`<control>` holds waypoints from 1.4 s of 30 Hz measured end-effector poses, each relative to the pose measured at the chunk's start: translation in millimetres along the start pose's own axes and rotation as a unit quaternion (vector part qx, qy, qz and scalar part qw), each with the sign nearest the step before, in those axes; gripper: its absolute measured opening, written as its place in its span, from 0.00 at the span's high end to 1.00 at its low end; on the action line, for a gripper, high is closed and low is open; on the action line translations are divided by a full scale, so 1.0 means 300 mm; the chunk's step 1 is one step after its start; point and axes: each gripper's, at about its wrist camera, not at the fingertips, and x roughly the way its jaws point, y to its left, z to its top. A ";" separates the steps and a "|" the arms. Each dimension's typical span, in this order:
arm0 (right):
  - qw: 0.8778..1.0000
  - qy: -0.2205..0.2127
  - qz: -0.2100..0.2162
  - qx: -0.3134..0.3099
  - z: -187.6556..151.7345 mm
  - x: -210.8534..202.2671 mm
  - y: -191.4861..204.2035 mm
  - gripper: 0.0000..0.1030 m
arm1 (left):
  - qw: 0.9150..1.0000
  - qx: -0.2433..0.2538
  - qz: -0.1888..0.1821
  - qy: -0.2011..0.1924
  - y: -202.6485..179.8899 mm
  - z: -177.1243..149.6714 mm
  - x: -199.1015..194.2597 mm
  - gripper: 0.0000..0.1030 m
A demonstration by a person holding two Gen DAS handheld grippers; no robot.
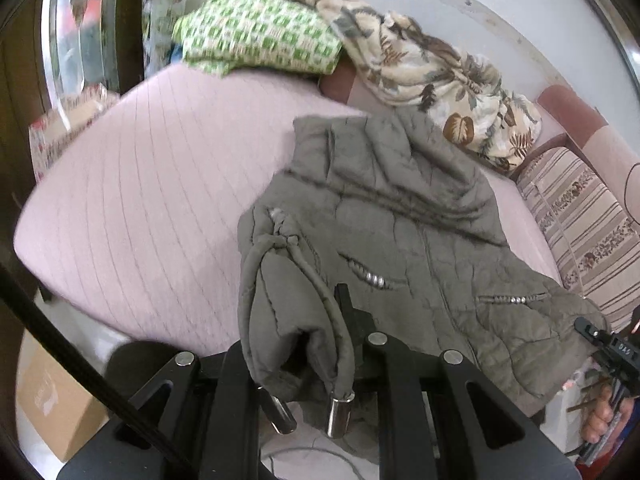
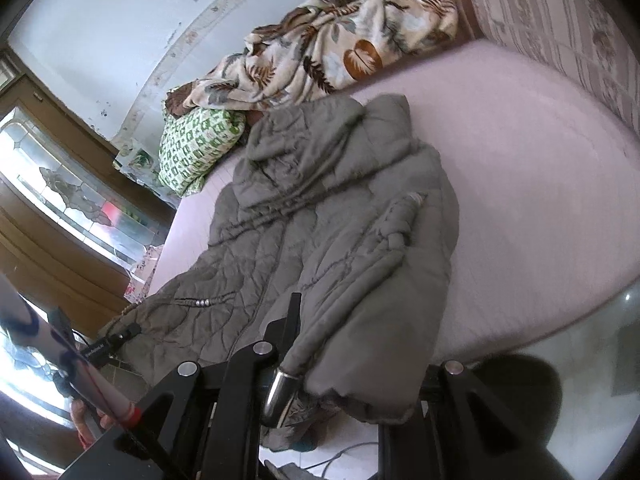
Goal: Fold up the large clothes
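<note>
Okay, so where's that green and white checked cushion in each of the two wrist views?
Left wrist: the green and white checked cushion sits at top centre, at the far end of the pink bed.
Right wrist: it sits left of centre, beside the hood of the grey quilted coat.
Shared landmark: the cream leaf-print blanket bunched right next to it against the wall.

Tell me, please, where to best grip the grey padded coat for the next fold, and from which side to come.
Probably the grey padded coat at its bottom hem, approached from the foot edge of the pink bed. The hem hangs over that edge, nearest both grippers, while the hood lies far up, flat on the bed.
</note>
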 end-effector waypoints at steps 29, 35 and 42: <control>0.996 -0.071 -0.034 -0.050 0.488 0.159 0.206 0.84 | 0.988 0.071 0.098 -0.091 -0.188 0.416 0.104 0.85; 0.996 -0.070 -0.043 -0.043 0.576 0.231 0.202 0.84 | 0.988 0.072 0.102 -0.091 -0.208 0.513 0.175 0.85; 0.995 -0.075 -0.054 -0.037 0.706 0.316 0.198 0.84 | 0.986 0.070 0.114 -0.095 -0.222 0.643 0.268 0.85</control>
